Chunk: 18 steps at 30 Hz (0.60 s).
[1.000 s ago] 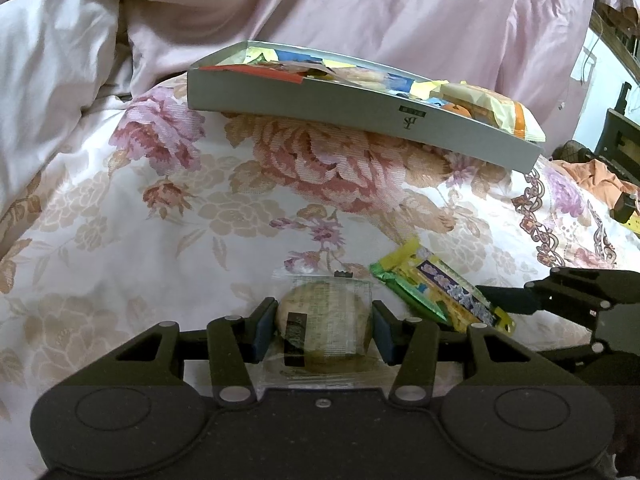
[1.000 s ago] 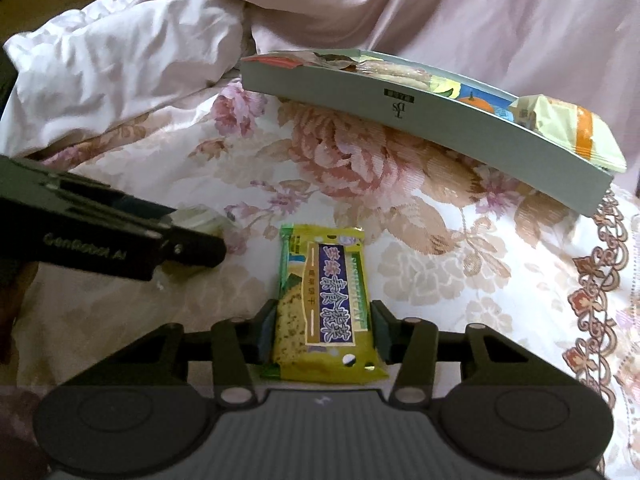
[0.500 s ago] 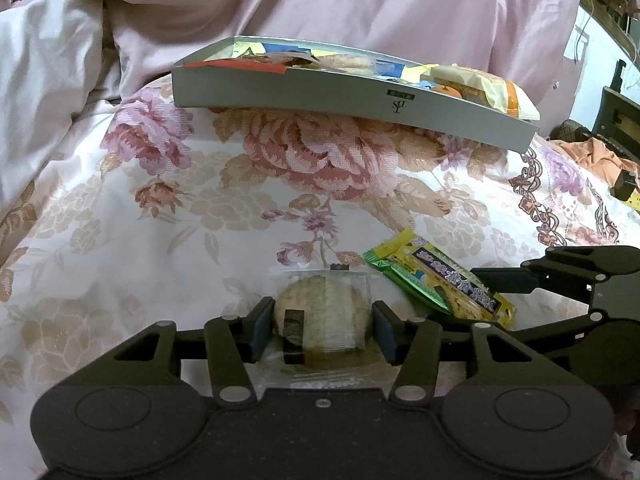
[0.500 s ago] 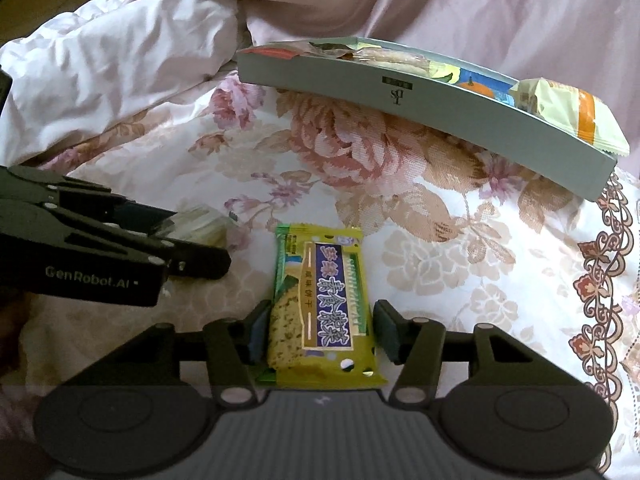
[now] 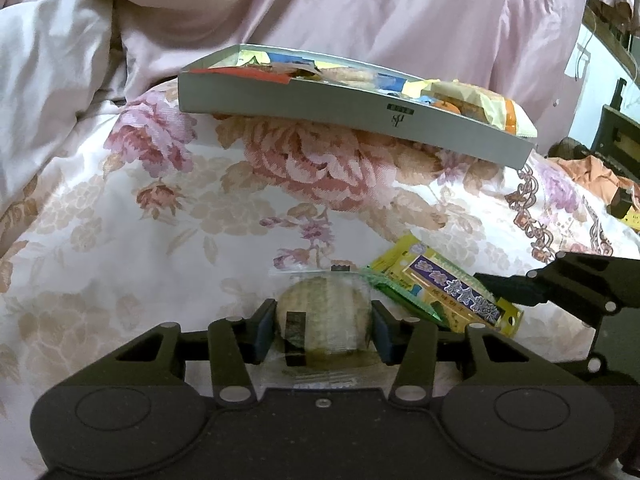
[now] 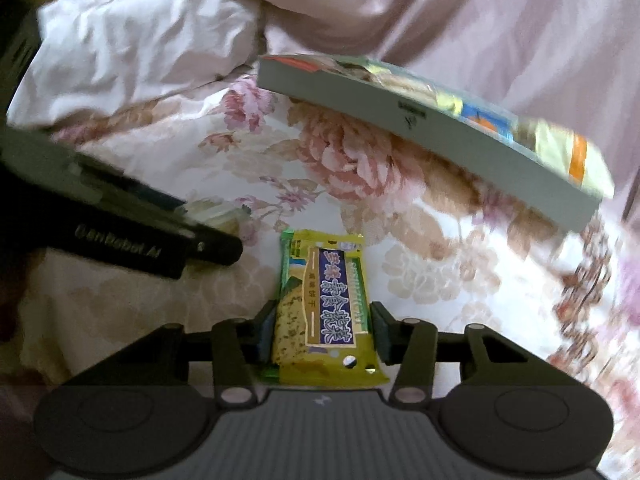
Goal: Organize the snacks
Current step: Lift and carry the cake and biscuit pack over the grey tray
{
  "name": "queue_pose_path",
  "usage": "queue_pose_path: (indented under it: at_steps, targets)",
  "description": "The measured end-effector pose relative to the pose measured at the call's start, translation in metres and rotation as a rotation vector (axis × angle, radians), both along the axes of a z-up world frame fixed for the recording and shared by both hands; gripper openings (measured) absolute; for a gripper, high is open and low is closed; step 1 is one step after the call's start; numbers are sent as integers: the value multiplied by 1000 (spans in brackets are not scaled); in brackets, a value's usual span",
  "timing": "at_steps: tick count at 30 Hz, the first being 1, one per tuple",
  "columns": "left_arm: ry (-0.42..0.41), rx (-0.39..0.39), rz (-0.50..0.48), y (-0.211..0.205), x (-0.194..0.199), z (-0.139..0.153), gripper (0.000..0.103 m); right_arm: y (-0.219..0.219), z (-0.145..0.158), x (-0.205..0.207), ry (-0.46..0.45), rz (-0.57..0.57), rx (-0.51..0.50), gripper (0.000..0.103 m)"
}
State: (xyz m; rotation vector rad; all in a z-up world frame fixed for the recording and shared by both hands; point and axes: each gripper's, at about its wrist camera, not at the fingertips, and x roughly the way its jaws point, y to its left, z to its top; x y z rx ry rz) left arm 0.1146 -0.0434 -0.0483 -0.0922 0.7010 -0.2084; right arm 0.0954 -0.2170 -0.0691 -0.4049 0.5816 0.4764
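My left gripper [image 5: 323,330] is shut on a round rice cracker in a clear wrapper [image 5: 324,316], just above the floral bedspread. My right gripper [image 6: 319,330] is shut on a yellow-green cracker packet with a purple label [image 6: 324,304]; the packet also shows in the left wrist view [image 5: 444,294], right of the rice cracker. A shallow grey box [image 5: 340,110] with several snack packets in it lies farther back on the bed; it also shows in the right wrist view [image 6: 420,132]. The left gripper body [image 6: 120,232] appears at the left of the right wrist view.
A floral bedspread [image 5: 160,220] covers the bed. A crumpled pink quilt [image 5: 360,8] is piled behind and left of the box. An orange cloth and dark furniture [image 5: 600,168] stand at the far right.
Both grippers have closed on their snacks and lifted slightly. The right wrist view now blurs and tilts, showing that gripper in motion.
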Motion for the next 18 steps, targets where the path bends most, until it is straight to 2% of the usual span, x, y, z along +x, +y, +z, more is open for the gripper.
queue_pose_path:
  at_steps: [5, 15, 18]
  targets:
    - [-8, -1, 16, 0, -1, 1, 51, 13, -5, -17, -140, 58, -146, 52]
    - [-61, 2, 34, -2, -7, 12, 51, 10, -7, -28, -271, 58, -256, 52]
    - [-59, -33, 61, -1, -6, 19, 51, 6, -3, -31, -309, 50, -259, 52]
